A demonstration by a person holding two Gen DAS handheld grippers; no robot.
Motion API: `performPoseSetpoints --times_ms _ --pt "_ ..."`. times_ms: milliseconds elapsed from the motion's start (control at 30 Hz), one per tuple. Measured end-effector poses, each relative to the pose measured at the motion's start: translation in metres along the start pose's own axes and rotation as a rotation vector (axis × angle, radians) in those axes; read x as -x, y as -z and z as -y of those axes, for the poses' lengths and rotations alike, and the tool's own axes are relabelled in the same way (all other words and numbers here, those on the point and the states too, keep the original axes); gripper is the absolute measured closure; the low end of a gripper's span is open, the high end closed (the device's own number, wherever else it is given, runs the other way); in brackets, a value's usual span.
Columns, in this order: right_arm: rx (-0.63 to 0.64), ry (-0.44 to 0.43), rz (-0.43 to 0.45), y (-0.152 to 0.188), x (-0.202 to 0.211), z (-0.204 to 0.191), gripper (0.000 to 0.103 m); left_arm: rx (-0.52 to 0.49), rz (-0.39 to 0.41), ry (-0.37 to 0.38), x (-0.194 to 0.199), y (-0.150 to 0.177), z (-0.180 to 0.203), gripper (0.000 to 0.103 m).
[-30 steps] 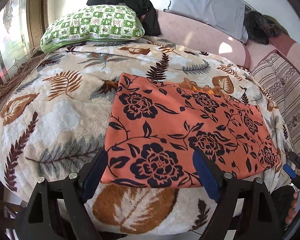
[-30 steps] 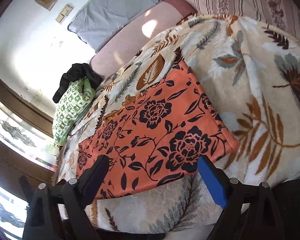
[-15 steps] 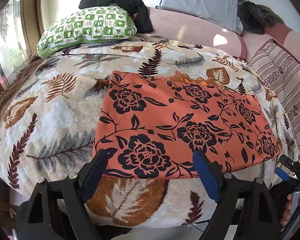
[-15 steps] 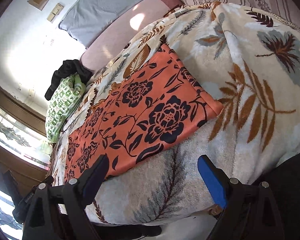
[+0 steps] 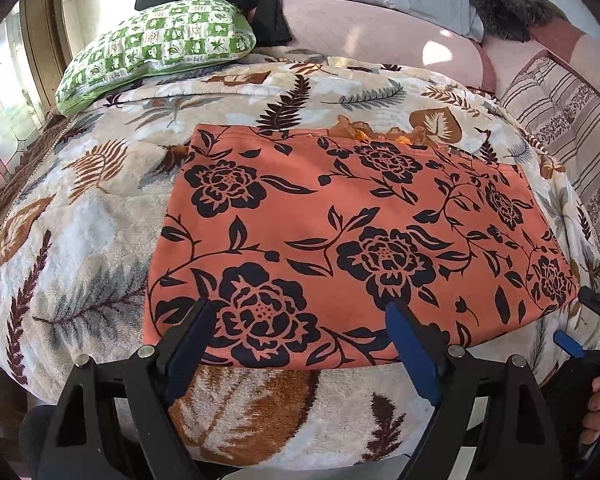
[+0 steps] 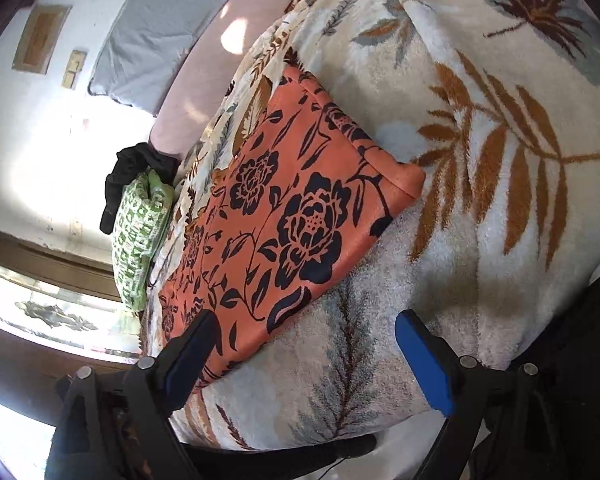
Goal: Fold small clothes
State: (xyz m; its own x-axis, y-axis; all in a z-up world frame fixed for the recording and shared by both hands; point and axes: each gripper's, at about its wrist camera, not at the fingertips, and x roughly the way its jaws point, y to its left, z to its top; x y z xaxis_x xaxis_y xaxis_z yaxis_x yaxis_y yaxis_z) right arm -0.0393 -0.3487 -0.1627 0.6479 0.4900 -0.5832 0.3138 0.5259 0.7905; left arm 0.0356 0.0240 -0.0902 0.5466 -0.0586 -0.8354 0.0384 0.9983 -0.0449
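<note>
Garment [image 5: 340, 236]: smooth orange cloth, black floral print, flat rectangle on plush leaf-patterned blanket [image 5: 80, 240] on bed. Left gripper [image 5: 300, 332] and right gripper [image 6: 304, 344] fingers spread wide, gripping nothing.

The orange cloth [image 5: 352, 236] in front of me is a thin, smooth woven fabric, matt, printed with dark flowers, and it lies on a thick fleece blanket [image 5: 80, 240] with a fuzzy, plush pile. My left gripper [image 5: 300, 344] and my right gripper [image 6: 304, 356] are matt black plastic with small shiny metal pins at the joints and blue pads that look rubbery and dull. The green checked pillow [image 5: 160, 48] looks like plain cotton, and the wall [image 6: 32, 152] behind it is chalky, scuffed plaster.
</note>
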Motion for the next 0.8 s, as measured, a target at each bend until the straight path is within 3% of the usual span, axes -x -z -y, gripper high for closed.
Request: performPoseSetpoints --times_ms 300,467,533,800 --pt "-0.287 -0.134 0.027 -0.056 -0.024 0.025 0.010 -0.014 0.029 0.006 -0.021 -0.024 0.024 0.016" --pt "-0.271 -0.165 0.060 -0.070 -0.029 0.013 0.010 -0.024 -0.002 0.005 -0.055 -0.032 0.040 0.016" --pt "-0.269 -0.136 0.057 -0.070 -0.035 0.013 0.012 -0.064 -0.035 -0.035 -0.071 -0.031 0.048 0.016" --pt "-0.183 -0.086 0.065 -0.074 -0.041 0.001 0.012 -0.052 -0.017 -0.025 -0.067 -0.038 0.047 0.016"
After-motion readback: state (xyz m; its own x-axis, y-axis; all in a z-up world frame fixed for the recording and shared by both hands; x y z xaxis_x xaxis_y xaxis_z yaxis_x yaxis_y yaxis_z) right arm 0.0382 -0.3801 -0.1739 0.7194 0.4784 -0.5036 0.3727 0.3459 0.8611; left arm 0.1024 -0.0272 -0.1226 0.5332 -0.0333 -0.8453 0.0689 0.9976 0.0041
